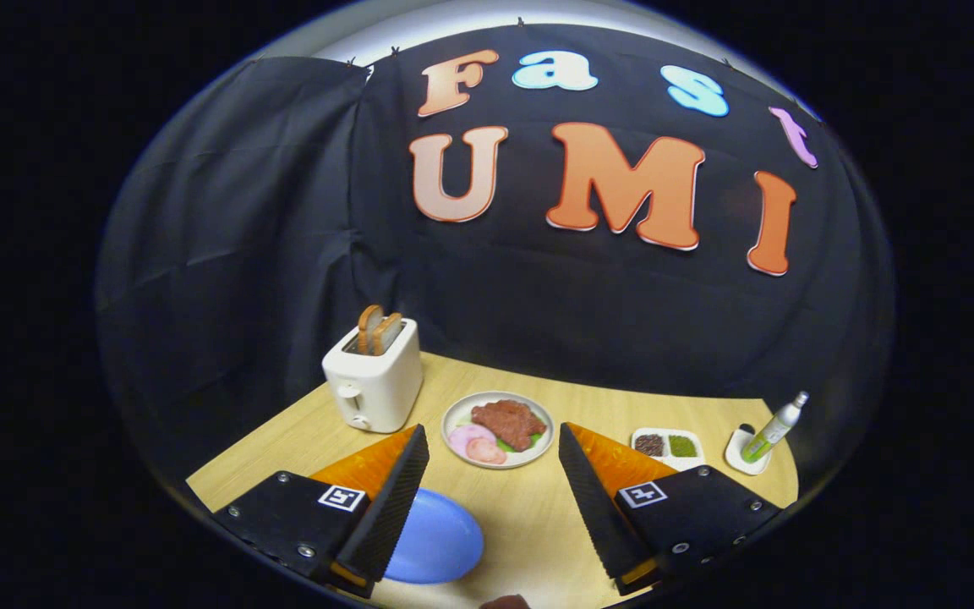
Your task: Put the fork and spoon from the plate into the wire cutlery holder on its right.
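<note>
Gripper (494,440): fingers spread wide apart, nothing between them, held above a light wooden table (538,507).
Blue plate (440,541): on the table below, beside the left finger, partly hidden by it; fork and spoon cannot be made out.
White plate of food (497,429): just beyond the fingertips, carrying a brown meat piece, pink slices and a green leaf.
White toaster (374,381): left of that plate, two bread slices standing in its slots.
Small white tray (668,447): right of the plate, holding dark and green contents.
Green spray bottle (773,430): farther right, tilted on a white holder.
</note>
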Demonstrator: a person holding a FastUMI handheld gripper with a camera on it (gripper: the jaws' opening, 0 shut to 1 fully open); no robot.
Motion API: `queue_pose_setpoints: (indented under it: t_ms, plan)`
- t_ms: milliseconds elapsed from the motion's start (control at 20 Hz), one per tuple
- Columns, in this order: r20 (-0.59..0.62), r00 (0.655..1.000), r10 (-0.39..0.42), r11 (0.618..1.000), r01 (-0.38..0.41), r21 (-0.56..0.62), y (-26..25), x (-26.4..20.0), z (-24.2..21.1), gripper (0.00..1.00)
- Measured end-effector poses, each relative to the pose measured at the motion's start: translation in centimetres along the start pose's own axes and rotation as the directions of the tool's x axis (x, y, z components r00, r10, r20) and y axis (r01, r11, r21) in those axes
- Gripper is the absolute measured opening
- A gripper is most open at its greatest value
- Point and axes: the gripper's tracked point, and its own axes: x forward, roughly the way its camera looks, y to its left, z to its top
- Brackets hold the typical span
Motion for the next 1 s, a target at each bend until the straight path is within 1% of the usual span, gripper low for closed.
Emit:
queue_pose_setpoints:
  t_ms: [100,250,350,500,750,850,950,1000]
  plan:
    - [-0.046,0.998,0.039,0.999,-0.039,0.004,2.5,0.4,-1.5,0.93]
    - [-0.119,0.991,0.068,0.998,-0.068,0.003,5.2,1.2,-3.9,0.93]
    - [-0.182,0.980,0.076,0.997,-0.074,0.022,6.8,1.6,-6.2,0.93]
    - [-0.284,0.954,0.096,0.994,-0.075,0.083,9.7,1.8,-10.2,0.93]
    - [-0.391,0.917,0.081,0.995,-0.050,0.091,11.8,1.7,-15.8,0.92]
    - [-0.423,0.904,0.066,0.993,-0.019,0.113,12.0,1.5,-17.7,0.88]
    - [-0.447,0.893,0.053,0.991,0.007,0.131,12.1,1.7,-19.2,0.81]
    - [-0.455,0.889,0.045,0.991,0.018,0.133,12.2,1.7,-20.0,0.75]
